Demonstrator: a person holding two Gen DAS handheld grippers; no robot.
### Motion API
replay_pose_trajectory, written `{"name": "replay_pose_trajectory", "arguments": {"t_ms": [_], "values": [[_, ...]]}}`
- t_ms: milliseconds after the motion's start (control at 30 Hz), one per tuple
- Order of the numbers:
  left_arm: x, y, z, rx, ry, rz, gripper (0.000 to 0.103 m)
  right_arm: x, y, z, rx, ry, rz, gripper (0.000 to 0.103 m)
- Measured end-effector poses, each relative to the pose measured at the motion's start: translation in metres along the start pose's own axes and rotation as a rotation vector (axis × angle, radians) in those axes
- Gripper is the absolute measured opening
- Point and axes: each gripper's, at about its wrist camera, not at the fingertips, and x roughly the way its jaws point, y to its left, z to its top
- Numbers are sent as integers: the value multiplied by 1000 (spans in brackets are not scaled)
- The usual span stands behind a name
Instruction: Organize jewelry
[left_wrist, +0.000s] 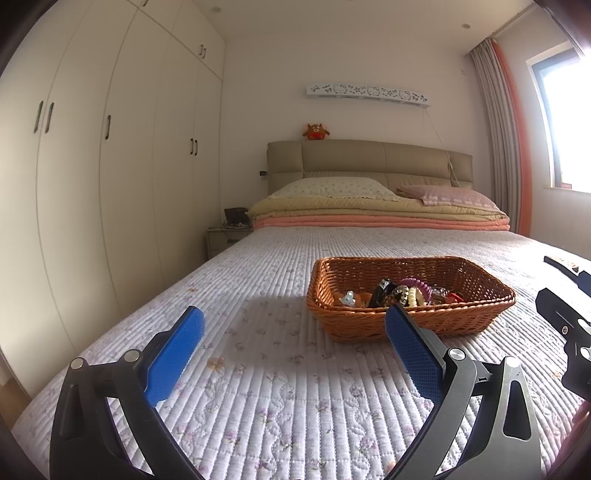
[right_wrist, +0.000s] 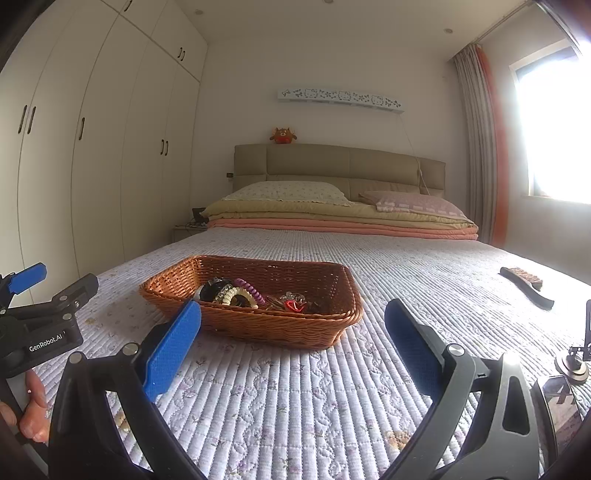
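Note:
A brown wicker basket (left_wrist: 476, 301) (right_wrist: 332, 321) sits on the quilted bed. Inside lies a heap of jewelry (left_wrist: 404, 291) (right_wrist: 240, 291): a purple coil band, a cream bead bracelet, dark bangles, a red piece. My left gripper (left_wrist: 295, 343) is open and empty, low over the quilt, just in front and left of the basket. My right gripper (right_wrist: 293, 339) is open and empty, in front of the basket's near right corner. The left gripper body also shows at the left edge of the right wrist view (right_wrist: 44, 328).
A dark brush (right_wrist: 526, 286) lies on the bed to the right. A small stand and a phone-like object (right_wrist: 561, 398) lie at the near right. Folded blankets and pillows (left_wrist: 376, 206) lie at the headboard. Wardrobes (left_wrist: 110, 166) line the left wall.

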Motion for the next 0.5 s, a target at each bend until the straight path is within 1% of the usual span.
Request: {"name": "replay_pose_trajectory", "arguments": {"t_ms": [500], "values": [[2,-1,0,-2,10,-5,96,0,0,-1,5,4,-4,95]]}}
